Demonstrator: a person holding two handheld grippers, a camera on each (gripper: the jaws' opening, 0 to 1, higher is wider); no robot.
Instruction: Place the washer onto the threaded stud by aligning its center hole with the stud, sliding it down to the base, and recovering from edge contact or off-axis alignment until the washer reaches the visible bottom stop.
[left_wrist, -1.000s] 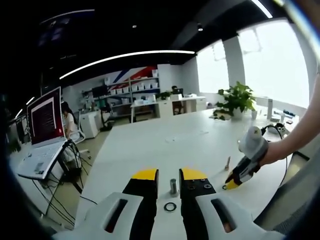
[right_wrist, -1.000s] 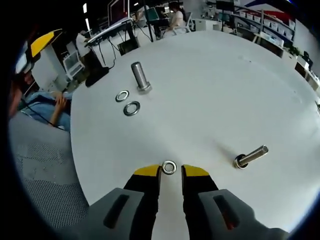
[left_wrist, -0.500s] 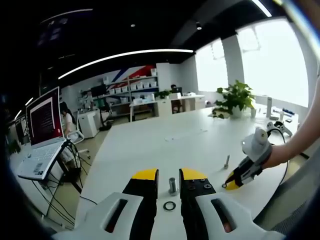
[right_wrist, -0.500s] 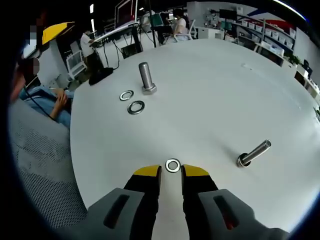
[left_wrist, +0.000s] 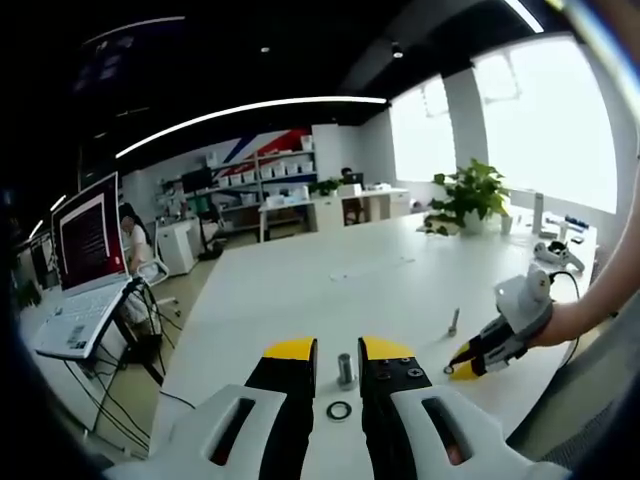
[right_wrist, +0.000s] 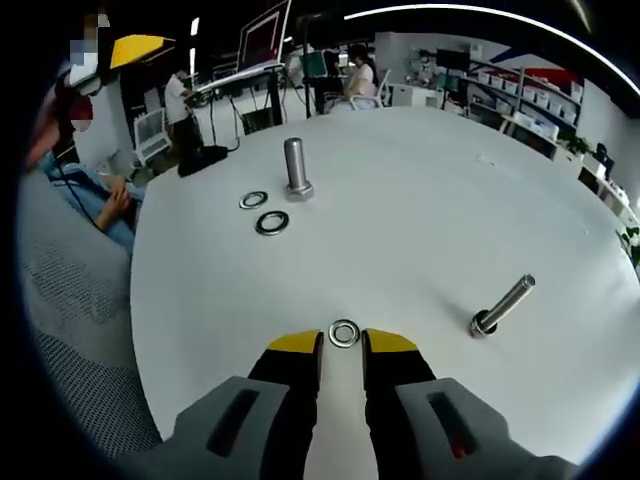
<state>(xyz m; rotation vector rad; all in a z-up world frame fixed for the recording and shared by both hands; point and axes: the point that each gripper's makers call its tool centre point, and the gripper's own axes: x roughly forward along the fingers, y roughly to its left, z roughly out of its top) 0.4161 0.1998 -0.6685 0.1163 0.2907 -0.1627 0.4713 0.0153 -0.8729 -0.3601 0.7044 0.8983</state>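
In the right gripper view a small steel washer (right_wrist: 344, 333) lies flat on the white table (right_wrist: 420, 200), right at the tips of my right gripper (right_wrist: 342, 343). Its jaws stand narrowly apart and do not visibly pinch it. The threaded stud (right_wrist: 296, 168) stands upright farther off, with two more washers (right_wrist: 254, 200) (right_wrist: 271, 222) beside it. In the left gripper view my left gripper (left_wrist: 338, 350) hovers with a narrow gap and holds nothing. The stud (left_wrist: 346, 370) and a washer (left_wrist: 339, 410) show through that gap. The right gripper (left_wrist: 462, 368) touches the table at the right.
A second bolt (right_wrist: 500, 306) lies tilted on the table to the right of the right gripper. The table's near edge curves at the left, with a mesh chair (right_wrist: 70, 330) and a seated person beyond. A laptop (left_wrist: 85, 250) and a plant (left_wrist: 470, 200) stand farther off.
The right gripper view has tilted up, showing more of the room, and the washer stays at its tips. In the left gripper view the right gripper's body has dropped lower, its tip staying put.
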